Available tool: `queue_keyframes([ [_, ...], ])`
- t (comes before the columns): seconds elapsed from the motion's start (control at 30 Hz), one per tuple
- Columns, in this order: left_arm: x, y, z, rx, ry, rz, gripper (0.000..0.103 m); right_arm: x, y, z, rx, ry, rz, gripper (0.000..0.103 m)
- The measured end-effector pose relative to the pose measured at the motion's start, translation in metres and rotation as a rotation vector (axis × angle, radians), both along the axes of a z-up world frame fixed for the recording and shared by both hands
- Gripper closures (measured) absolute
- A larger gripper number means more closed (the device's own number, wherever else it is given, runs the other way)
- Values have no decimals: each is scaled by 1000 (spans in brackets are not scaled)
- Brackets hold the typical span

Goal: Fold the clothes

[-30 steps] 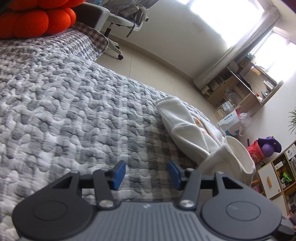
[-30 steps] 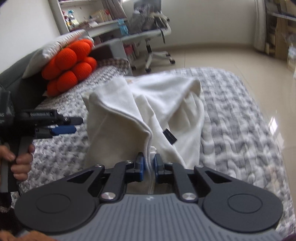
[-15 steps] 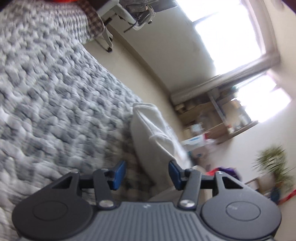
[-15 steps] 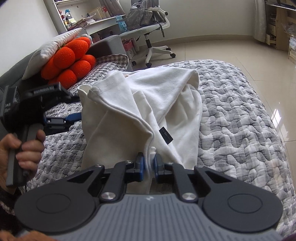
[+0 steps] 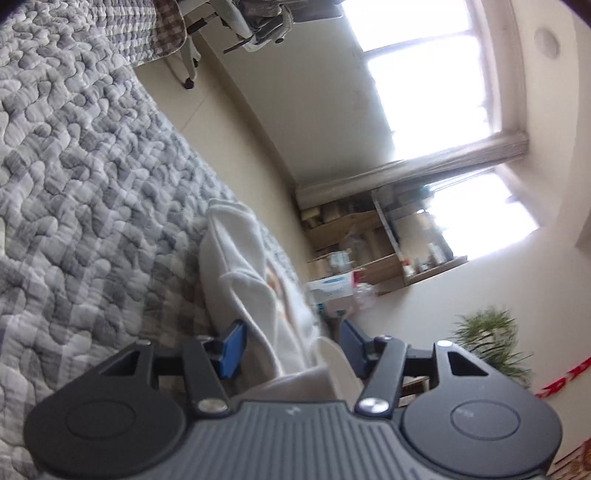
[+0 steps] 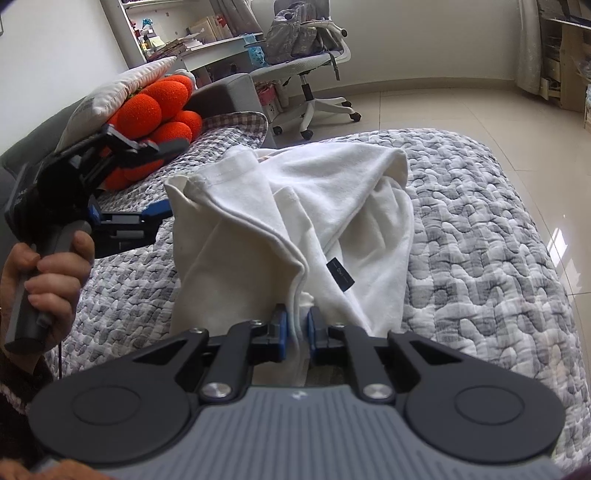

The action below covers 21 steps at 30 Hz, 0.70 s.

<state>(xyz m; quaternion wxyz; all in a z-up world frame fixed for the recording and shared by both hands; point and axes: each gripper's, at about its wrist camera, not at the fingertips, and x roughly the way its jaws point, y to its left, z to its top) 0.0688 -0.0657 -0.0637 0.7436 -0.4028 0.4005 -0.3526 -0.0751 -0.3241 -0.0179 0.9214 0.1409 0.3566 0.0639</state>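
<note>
Right wrist view: our right gripper [image 6: 295, 328] clenches the soft white cotton garment [image 6: 295, 221].
Left gripper [image 5: 288, 343]: opening, cloth between, unpinched.
Hold: its stitched hem.

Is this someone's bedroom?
Probably a bedroom or study at home: there's a quilted grey bed cover, a desk chair on wheels, and bookshelves along the wall.

Bright window [image 5: 424, 85] glares upper right, pale tiled floor [image 6: 443, 110] gleams, a white office chair [image 6: 314, 74] sits upper centre, bookshelves [image 6: 177, 33] fill upper left.
</note>
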Motion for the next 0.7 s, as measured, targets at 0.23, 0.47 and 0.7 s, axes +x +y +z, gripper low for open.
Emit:
queue_keyframes([
  [0.23,-4,-18,1,86,-2,12,93,6,7,6,-3,-19,5,91],
  [0.47,-2,3,39,153,-123,156,97,10,9,20,92,-70,32,91],
  [0.7,0,55,77,195,-246,279,97,21,28,31,236,-87,141,91],
])
